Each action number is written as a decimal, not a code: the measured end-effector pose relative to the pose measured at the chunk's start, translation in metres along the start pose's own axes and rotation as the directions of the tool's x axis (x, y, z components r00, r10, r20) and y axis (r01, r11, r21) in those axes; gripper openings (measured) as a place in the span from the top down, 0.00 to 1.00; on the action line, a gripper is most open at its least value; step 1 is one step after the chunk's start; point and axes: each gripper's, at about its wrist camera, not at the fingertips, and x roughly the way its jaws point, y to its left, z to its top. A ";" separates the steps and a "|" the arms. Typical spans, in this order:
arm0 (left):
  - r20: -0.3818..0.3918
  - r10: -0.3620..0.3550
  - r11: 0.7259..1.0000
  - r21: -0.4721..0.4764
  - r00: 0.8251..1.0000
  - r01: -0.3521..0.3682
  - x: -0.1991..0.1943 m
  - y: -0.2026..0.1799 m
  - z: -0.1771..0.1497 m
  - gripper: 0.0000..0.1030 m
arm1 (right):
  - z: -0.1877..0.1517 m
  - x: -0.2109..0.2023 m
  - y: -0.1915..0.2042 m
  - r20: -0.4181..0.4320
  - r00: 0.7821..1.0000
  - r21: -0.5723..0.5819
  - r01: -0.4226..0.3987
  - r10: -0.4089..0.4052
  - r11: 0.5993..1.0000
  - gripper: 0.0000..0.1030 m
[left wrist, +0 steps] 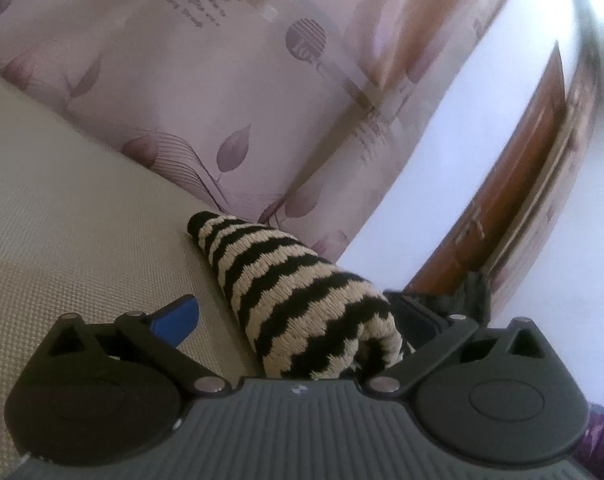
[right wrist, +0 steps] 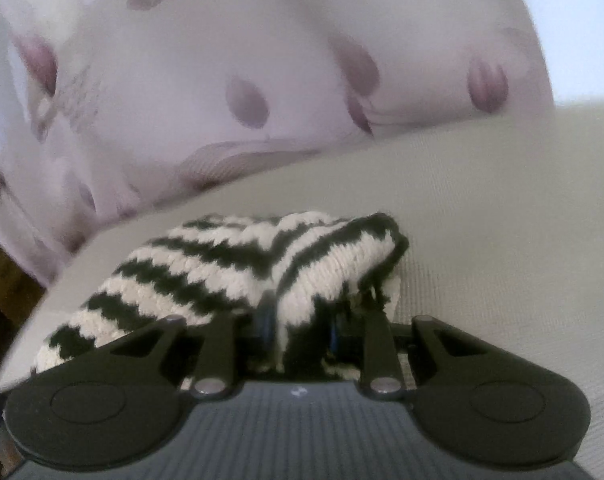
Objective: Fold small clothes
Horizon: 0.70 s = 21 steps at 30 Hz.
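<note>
Two grippers: both are at one striped knit garment, on a pale woven surface.
Garment: a small black-and-cream zigzag knit, folded or rolled into a thick bundle; in the right wrist view the same knit lies across the frame with a doubled edge at its right end.
Where it lies: on the grey-beige woven surface, close to that surface's far edge, with the curtain just behind.
Left gripper: jaws stand wide apart; the blue pad of one finger rests clear of the knit on its left side, and the other finger is mostly hidden behind the bundle's rolled end. The knit lies between the fingers, but the pads do not press on it.
Right gripper: jaws drawn narrow, with a fold of the knit pinched upright between them; the fingertips are buried in the wool, so their exact contact is probably a grip but hard to trace.
Backdrop: a lilac curtain with purple leaf print; a brown wooden door shows at the right of the left wrist view.
Picture quality: the right wrist view is blurred.
</note>
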 end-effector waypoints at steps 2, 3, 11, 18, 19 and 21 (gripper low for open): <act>-0.007 0.000 1.000 0.020 1.000 0.000 0.002 -0.002 -0.001 0.01 | -0.002 -0.005 -0.007 0.025 0.999 0.046 -0.039 0.037 0.998 0.71; -0.009 0.003 1.000 0.028 1.000 -0.002 0.001 -0.004 -0.001 0.01 | -0.002 -0.010 -0.011 0.045 0.998 0.080 -0.058 0.054 0.995 0.69; 0.016 0.020 1.000 0.009 1.000 -0.020 0.005 -0.009 0.008 0.03 | -0.029 -0.079 0.005 0.230 0.972 0.059 -0.056 0.041 0.997 0.69; 0.040 -0.041 0.996 0.075 0.998 0.038 0.039 -0.061 0.044 0.19 | -0.037 -0.082 0.060 0.186 0.981 -0.204 -0.019 0.058 0.979 0.71; 0.030 -0.043 0.994 0.106 0.999 0.039 0.046 -0.070 0.047 0.25 | -0.040 -0.078 0.059 0.171 0.985 -0.208 0.010 0.027 0.978 0.72; -0.001 -0.053 0.987 0.153 0.999 0.052 0.062 -0.083 0.048 0.36 | -0.054 -0.069 0.045 0.135 0.991 -0.152 0.047 -0.027 0.987 0.80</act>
